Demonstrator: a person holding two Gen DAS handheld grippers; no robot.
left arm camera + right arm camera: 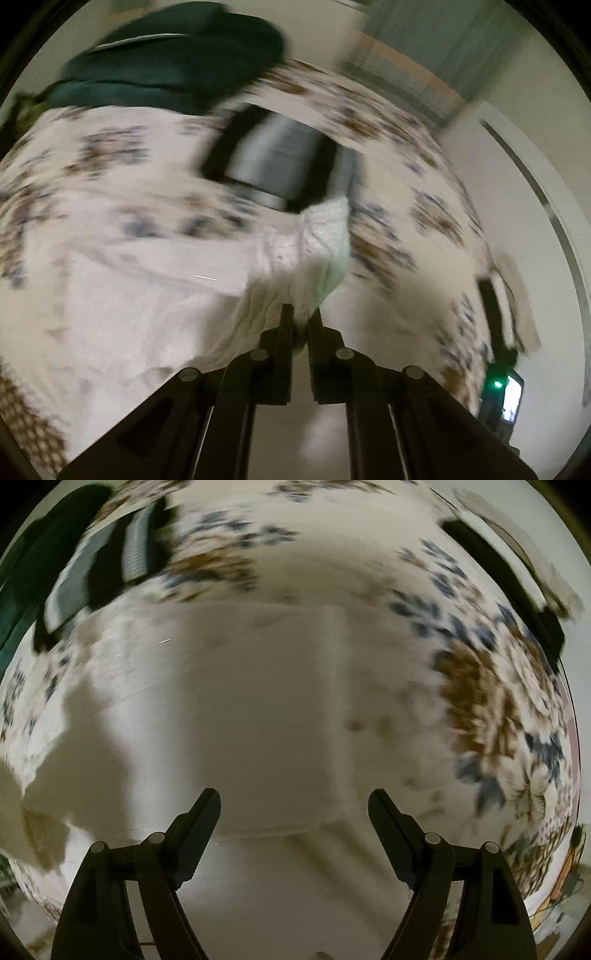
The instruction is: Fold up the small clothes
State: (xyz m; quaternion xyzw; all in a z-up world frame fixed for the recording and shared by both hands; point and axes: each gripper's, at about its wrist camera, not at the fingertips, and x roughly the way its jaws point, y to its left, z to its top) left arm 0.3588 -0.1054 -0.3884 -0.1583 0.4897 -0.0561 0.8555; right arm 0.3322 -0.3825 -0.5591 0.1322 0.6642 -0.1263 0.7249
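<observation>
The bed (480,686), w/ its floral blue-and-brown sheet, fills both views; everything's motion-blurred, so take fine detail w/ caution. On it lies the white garment (258,709), spread mostly flat, pale and smooth across the middle. It sits directly ahead of and below your right hand-held gripper (294,801), whose jaws stand wide apart w/ nothing between them. A straight crease or edge crosses the cloth just ahead of those fingertips, running left-right; I can't tell if it's hem or fold.

Your left hand-held gripper (301,314) has its jaws nearly closed, pinching a bunched, crinkly bit of the same white cloth (310,251), which rises up off the bed from that grip. So the left is the one attached; the right is free and, I'd judge, nearest the flat part.

Smaller stuff, all up near the far edge: a dark green bundle (173,62), soft-looking, and a folded black-and-grey striped piece (273,158) beside it. A dark strap-like item (506,579) lies off right.
</observation>
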